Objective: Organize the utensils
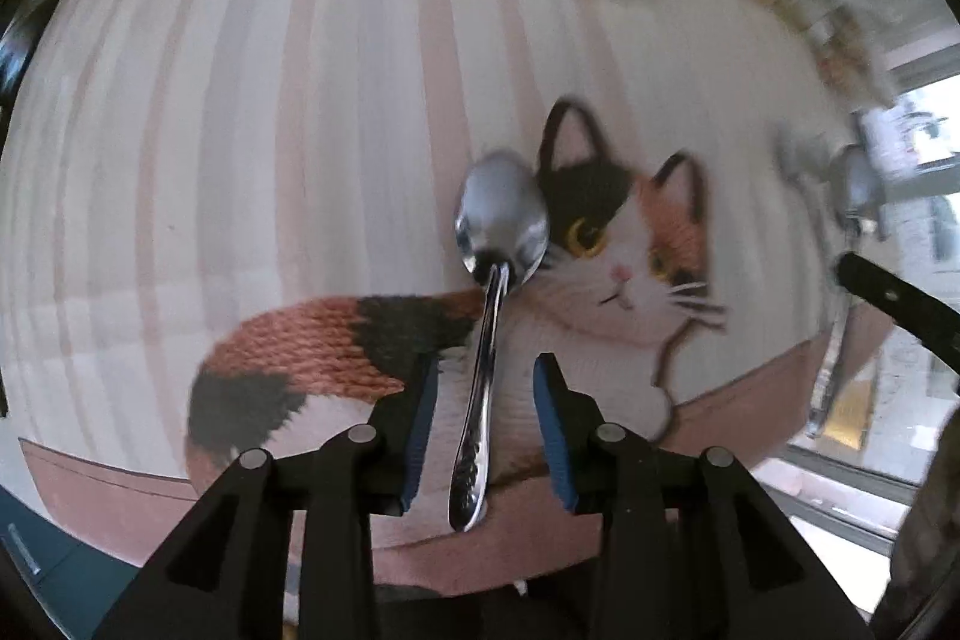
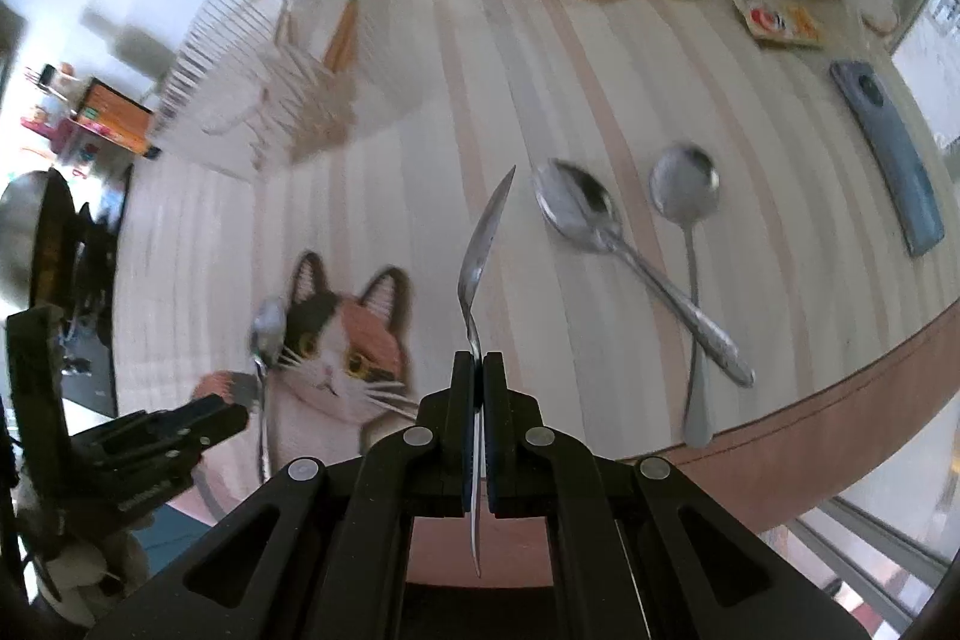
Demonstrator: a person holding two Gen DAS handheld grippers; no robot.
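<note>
The left gripper (image 1: 483,394) is held low over the cat mat (image 1: 630,280), fingers apart around a spoon (image 1: 498,244) lying there, while only the right view shows the right gripper (image 2: 478,370) clamped on a raised spoon (image 2: 480,244), two crossed spoons (image 2: 642,274) lying right; no label is readable.

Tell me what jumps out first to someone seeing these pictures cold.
The calico cat picture on the striped table grabs the eye. A spoon lies over it between the open left gripper. The right gripper pinches another spoon edge-on; two crossed spoons lie to its right.
</note>
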